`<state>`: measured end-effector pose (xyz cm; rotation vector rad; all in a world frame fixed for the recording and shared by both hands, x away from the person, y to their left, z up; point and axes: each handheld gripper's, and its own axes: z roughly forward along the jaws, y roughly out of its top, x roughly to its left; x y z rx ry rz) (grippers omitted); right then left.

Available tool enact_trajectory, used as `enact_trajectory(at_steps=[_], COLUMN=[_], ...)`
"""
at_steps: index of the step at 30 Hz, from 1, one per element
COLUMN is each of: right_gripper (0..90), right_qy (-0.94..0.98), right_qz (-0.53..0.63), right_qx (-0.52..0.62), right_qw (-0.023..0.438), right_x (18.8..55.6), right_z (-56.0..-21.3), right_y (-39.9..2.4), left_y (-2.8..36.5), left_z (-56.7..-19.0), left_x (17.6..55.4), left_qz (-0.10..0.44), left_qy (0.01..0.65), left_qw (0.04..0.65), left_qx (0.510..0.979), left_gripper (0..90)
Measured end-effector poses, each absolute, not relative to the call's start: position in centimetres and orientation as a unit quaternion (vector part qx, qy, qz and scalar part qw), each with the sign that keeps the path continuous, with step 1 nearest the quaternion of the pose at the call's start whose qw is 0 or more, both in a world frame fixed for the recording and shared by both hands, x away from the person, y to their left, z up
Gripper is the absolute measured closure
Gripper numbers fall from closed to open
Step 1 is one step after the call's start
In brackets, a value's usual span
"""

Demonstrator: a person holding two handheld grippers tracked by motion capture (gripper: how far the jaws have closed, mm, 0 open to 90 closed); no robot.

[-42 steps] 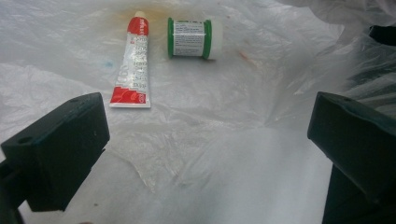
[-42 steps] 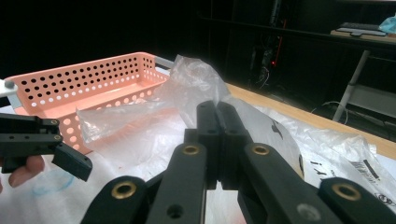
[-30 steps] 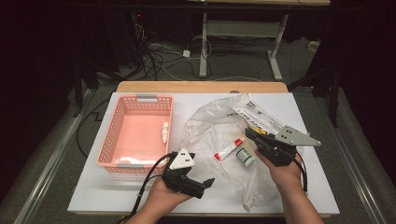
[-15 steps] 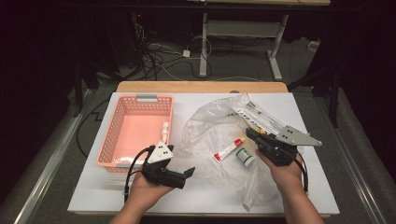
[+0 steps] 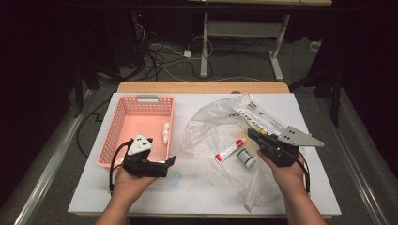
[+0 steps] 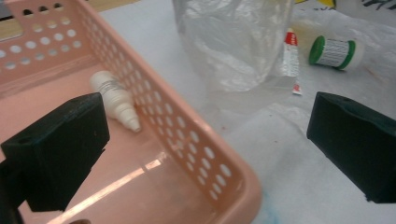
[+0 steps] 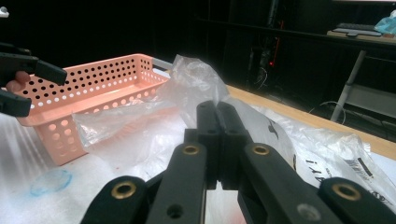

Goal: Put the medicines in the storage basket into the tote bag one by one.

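A pink perforated basket (image 5: pixel 123 140) (image 6: pixel 196 140) (image 7: pixel 100 74) stands at the table's left. A small white dropper bottle (image 5: pixel 165 132) (image 6: pixel 114 100) lies inside it by the right wall. My left gripper (image 5: pixel 165 165) (image 6: pixel 208 116) is open and straddles the basket's near right corner, one jaw over the inside, the other over the table. A crumpled clear plastic bag (image 5: pixel 211 131) (image 6: pixel 233 42) (image 7: pixel 187 88) lies mid-table. On it rest a red-capped white tube (image 5: pixel 230 150) (image 6: pixel 290 51) and a green-capped jar (image 5: pixel 246 157) (image 6: pixel 337 51). My right gripper (image 5: pixel 253 135) (image 7: pixel 218 107) is shut, pinching the bag's film.
A white sheet (image 5: pixel 202 197) covers the table, with a faint blue mark (image 5: pixel 174 178) (image 7: pixel 49 182) near the basket's front corner. A printed packet (image 5: pixel 260 119) lies under the bag at the back right. Cables and a desk frame are on the floor beyond.
My left gripper has moved left from the table's middle front to the basket's near right corner. The right gripper and the bag have stayed put.
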<state>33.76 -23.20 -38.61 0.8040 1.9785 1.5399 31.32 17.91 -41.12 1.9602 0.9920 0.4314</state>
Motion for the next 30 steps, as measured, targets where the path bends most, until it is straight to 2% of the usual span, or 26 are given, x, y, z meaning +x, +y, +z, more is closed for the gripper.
enact_trajectory(at_steps=[14,27,30], right_gripper=[90.0,90.0,90.0], right_qy=[0.728,0.730,0.729], right_qz=[0.565,0.563,0.564], right_qx=[0.296,0.295,0.295], right_qw=[0.251,0.252,0.251], right_x=[33.7,33.7,33.7], right_z=[-38.6,-38.6,-38.7], right_y=[-23.2,-23.1,-23.1], left_y=[20.8,19.8,19.5], left_z=[-41.4,-40.1,-39.5], left_x=[32.0,33.5,34.6], left_qz=[0.186,0.180,0.191], left_qy=[0.438,0.441,0.438], left_qw=[0.430,0.452,0.435], left_qx=[0.767,0.755,0.763], left_gripper=[0.0,0.0,0.0])
